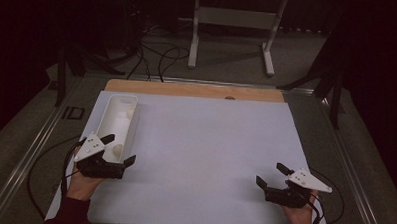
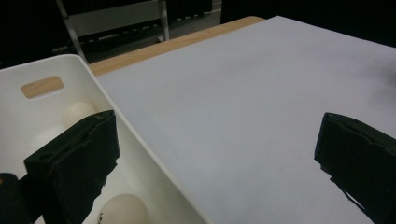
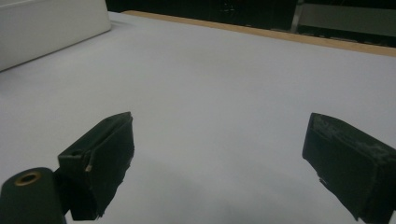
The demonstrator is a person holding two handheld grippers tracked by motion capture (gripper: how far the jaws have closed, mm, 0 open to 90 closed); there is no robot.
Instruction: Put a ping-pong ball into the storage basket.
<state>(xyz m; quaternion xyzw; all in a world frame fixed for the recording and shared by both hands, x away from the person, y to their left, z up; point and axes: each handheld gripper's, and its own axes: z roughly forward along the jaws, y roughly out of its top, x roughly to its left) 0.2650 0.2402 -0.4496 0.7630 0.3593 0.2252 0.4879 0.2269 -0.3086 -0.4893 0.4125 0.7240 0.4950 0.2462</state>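
**White bin with pale balls, left of frame**

A long white bin [image 1: 117, 126] lay at the left of the high view, running from upper left down toward the lower left. It had a slot handle in its far end wall. Pale round balls [image 2: 122, 210] rested inside: one near the close end, another [image 2: 77, 111] by the far wall.

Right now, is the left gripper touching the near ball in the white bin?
Cannot tell. In the left gripper view, one jaw of the open left gripper hangs inside the white bin just above the ball, but no clear gap or contact shows.
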